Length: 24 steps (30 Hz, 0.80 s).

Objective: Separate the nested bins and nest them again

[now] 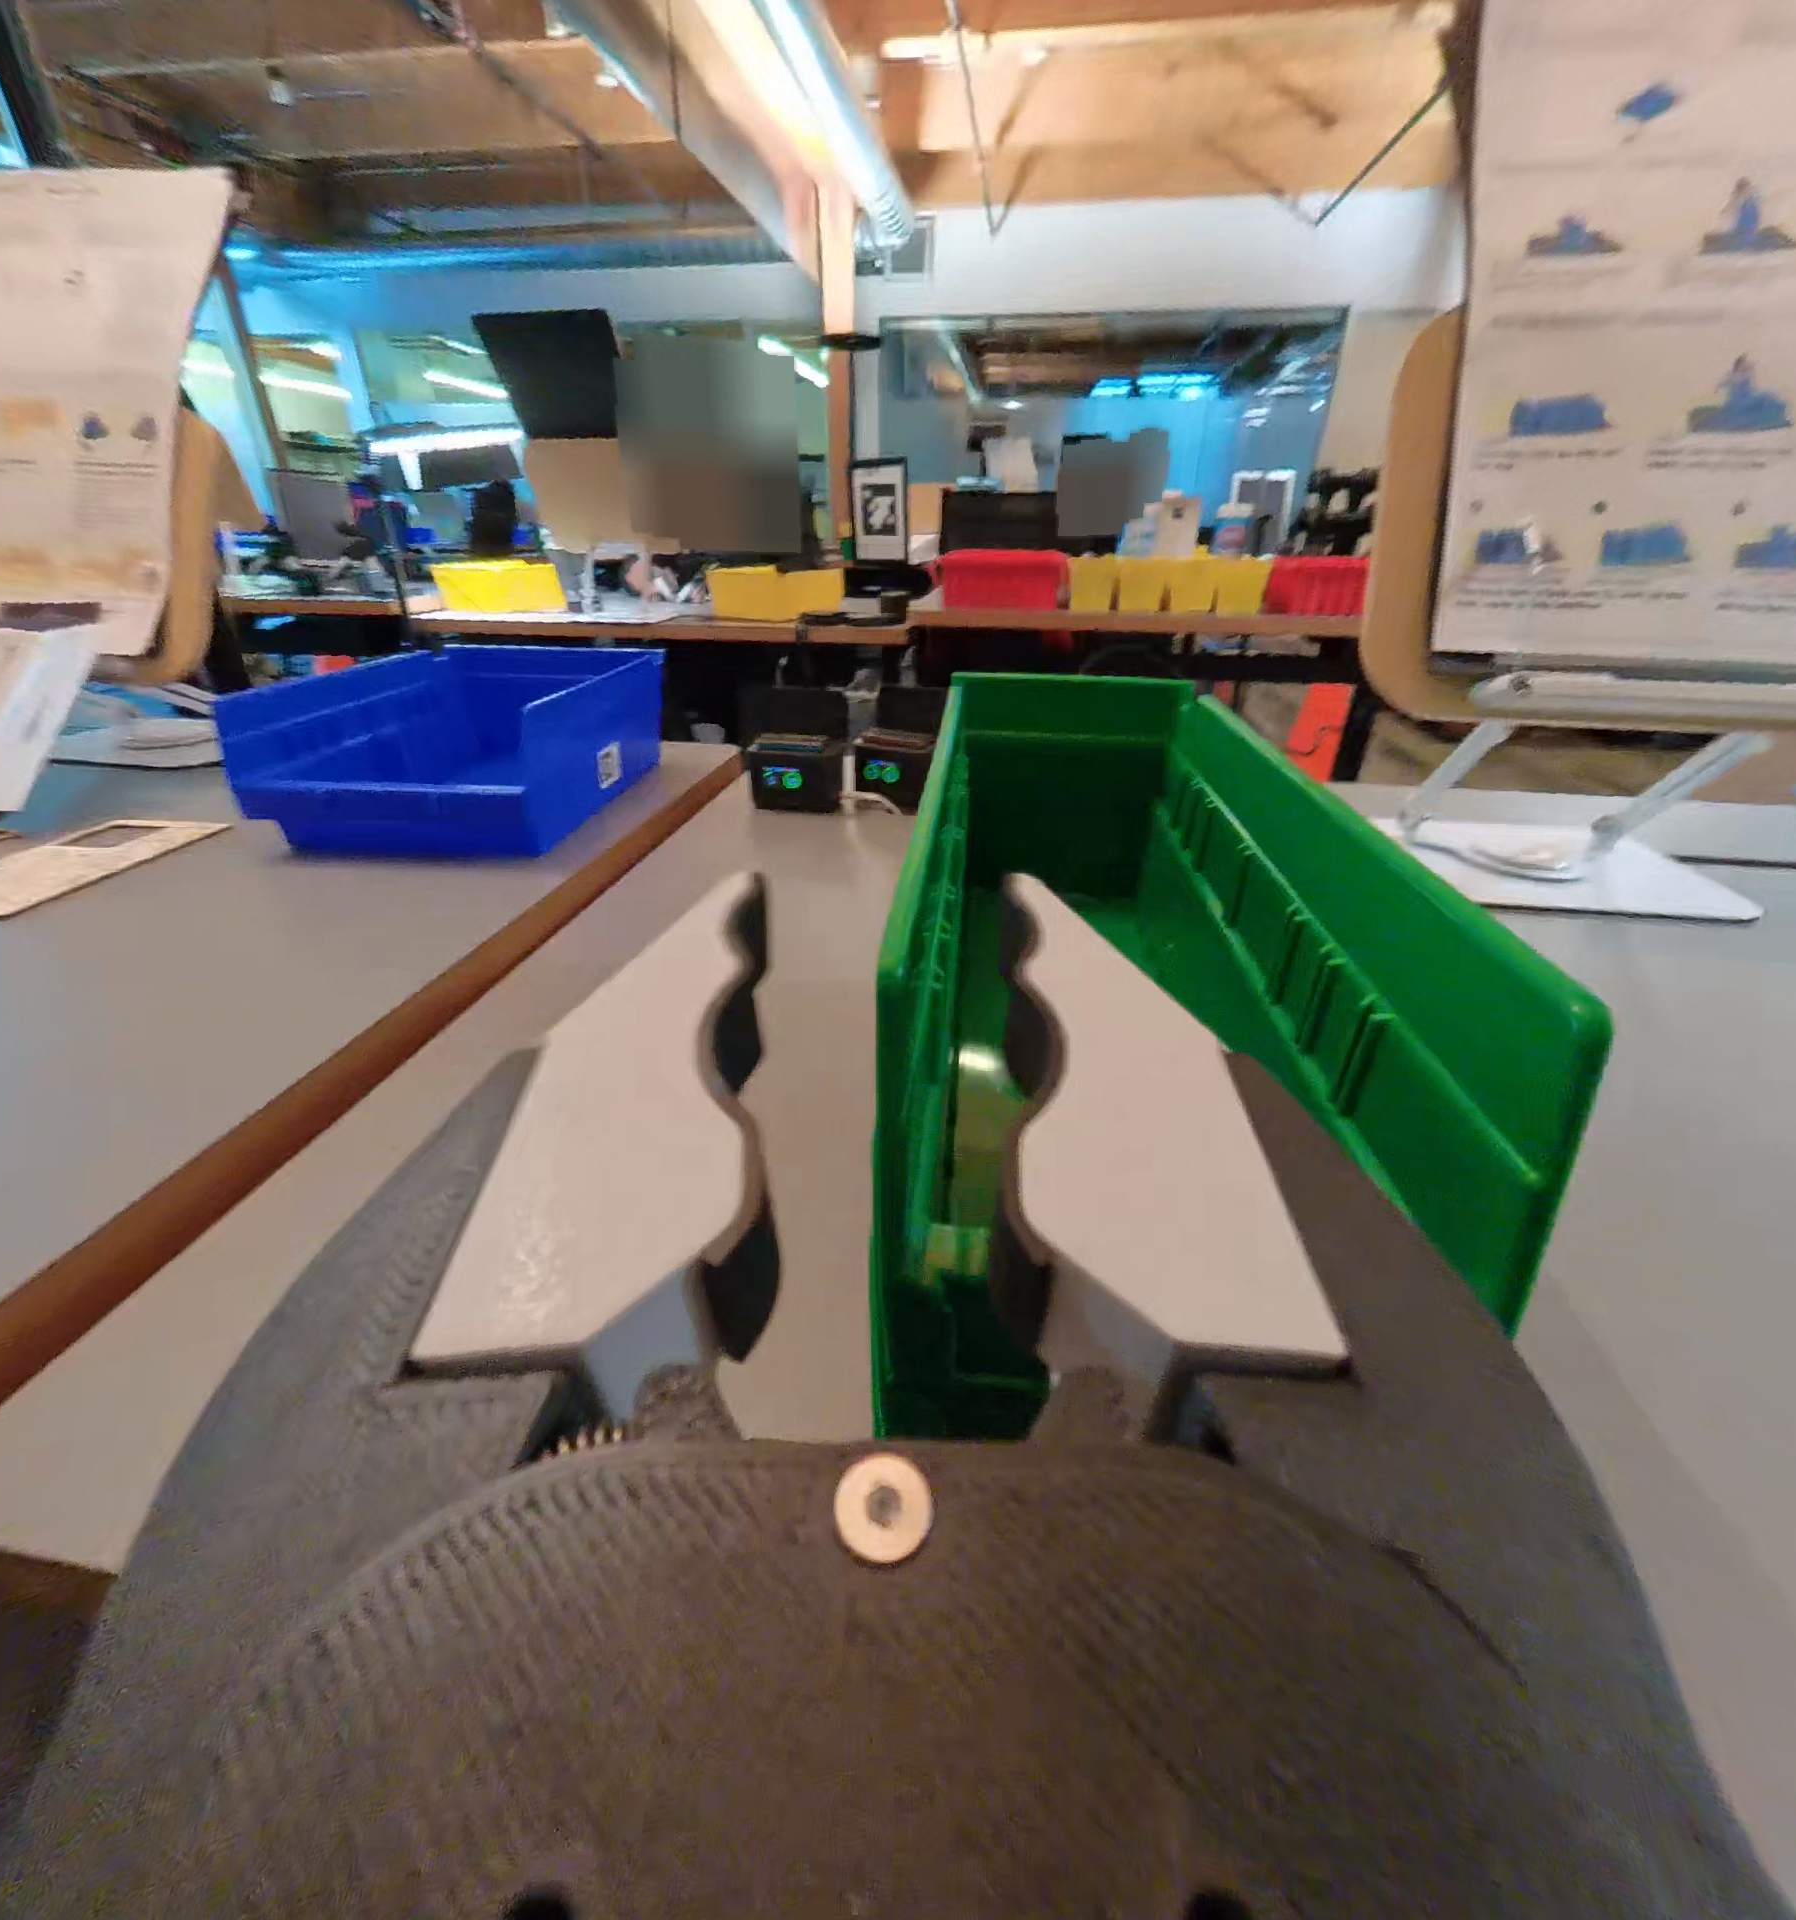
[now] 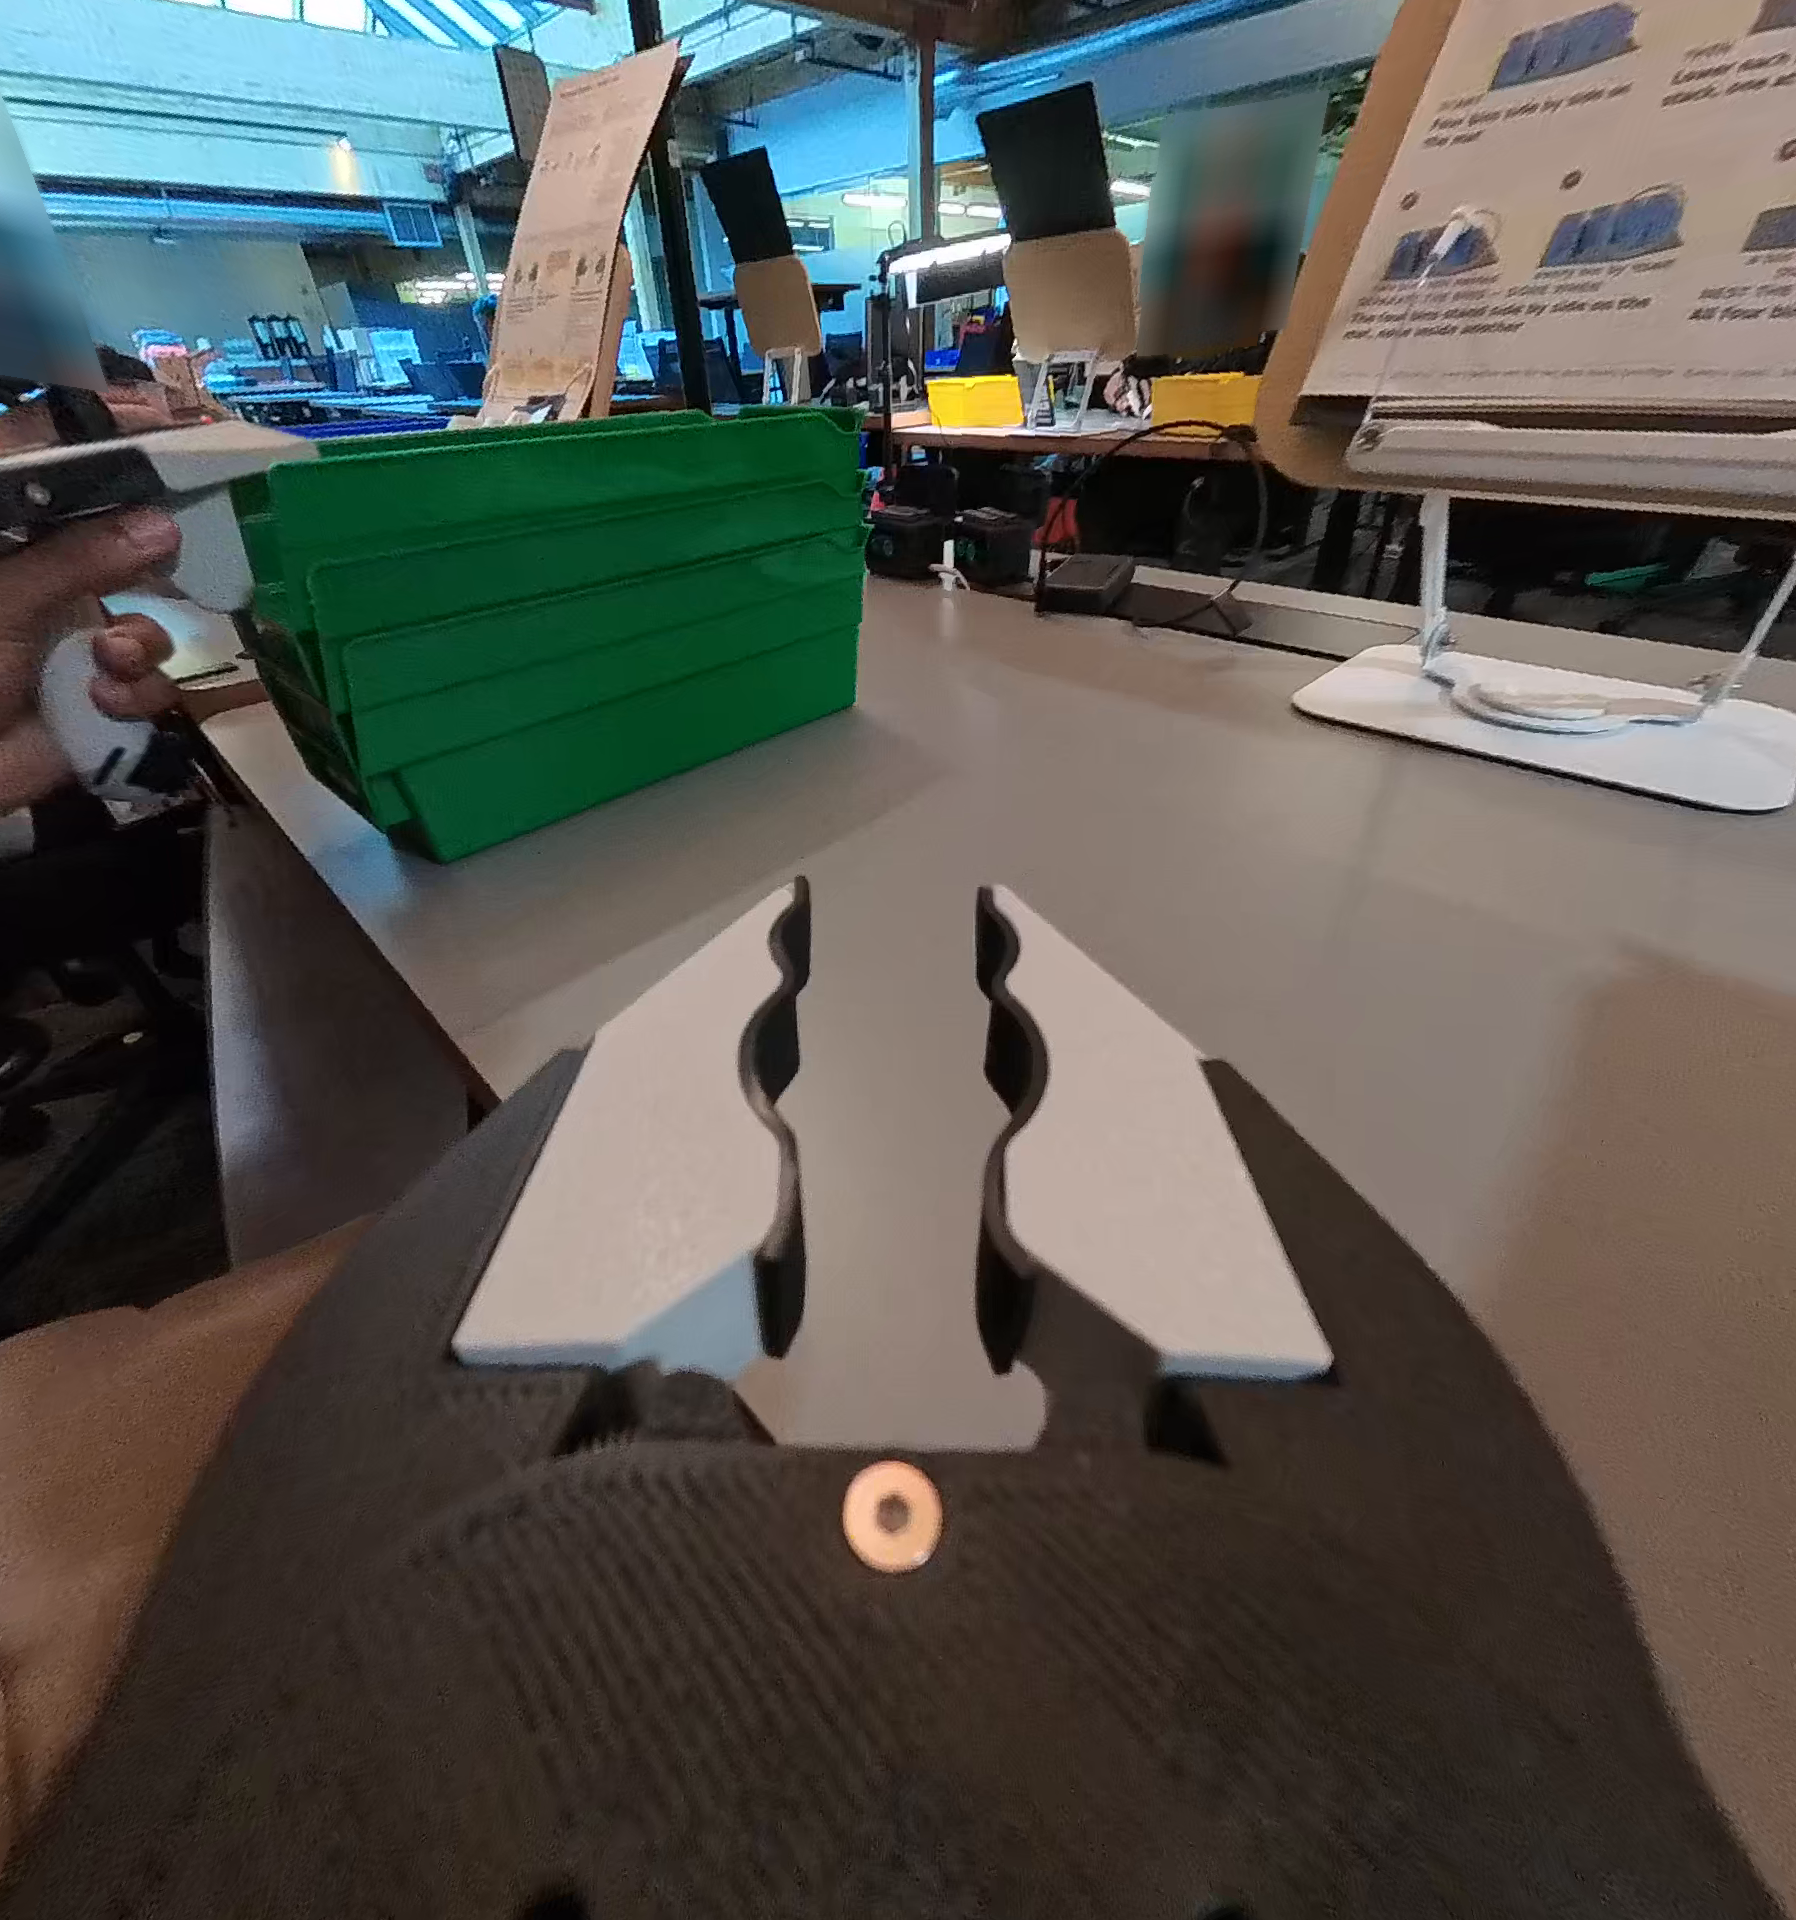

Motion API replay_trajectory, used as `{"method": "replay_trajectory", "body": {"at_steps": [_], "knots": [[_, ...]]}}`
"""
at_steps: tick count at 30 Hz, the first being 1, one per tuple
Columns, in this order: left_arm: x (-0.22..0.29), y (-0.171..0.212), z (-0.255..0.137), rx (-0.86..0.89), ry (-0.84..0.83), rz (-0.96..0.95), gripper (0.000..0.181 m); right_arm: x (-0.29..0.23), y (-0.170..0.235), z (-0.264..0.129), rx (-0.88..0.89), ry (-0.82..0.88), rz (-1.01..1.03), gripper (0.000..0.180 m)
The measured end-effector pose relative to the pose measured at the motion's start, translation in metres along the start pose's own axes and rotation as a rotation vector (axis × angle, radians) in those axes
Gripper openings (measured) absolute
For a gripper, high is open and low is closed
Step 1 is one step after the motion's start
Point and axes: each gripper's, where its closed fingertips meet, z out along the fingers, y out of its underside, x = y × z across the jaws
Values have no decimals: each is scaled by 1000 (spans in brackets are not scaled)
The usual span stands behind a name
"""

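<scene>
Green bins (image 2: 582,613): solid bright green, plain outer walls, ribbed pattern inside.
Blue bin (image 1: 447,748): deep blue, with a small white label bearing a dark code.
Left claw (image 1: 883,1122): pale grey fingers (image 1: 603,1153) with wavy black inner edges; black body with fine ridged texture and a silver screw.
Right claw (image 2: 889,1122): same grey, black and silver scheme.
Tabletop (image 2: 1237,935): flat light grey, brown edge.
Distant bins (image 1: 1164,582): yellow and red.

Printed instruction sheet (image 2: 1600,197) with pictures on a stand, ahead-right of the right gripper; wording not given. Small code sticker (image 1: 608,767) on the blue bin (image 1: 437,758), ahead-left of the left gripper, too small to read.
</scene>
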Motion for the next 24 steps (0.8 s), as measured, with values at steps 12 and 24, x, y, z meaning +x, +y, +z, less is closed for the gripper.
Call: {"method": "replay_trajectory", "body": {"at_steps": [12, 24], "knots": [[8, -19, -1, 76, 167, -132, 0, 3, 9, 1, -37, 5, -2, 28], [-2, -29, -4, 132, 221, -346, 0, 3, 10, 1, -44, 4, -6, 27]]}}
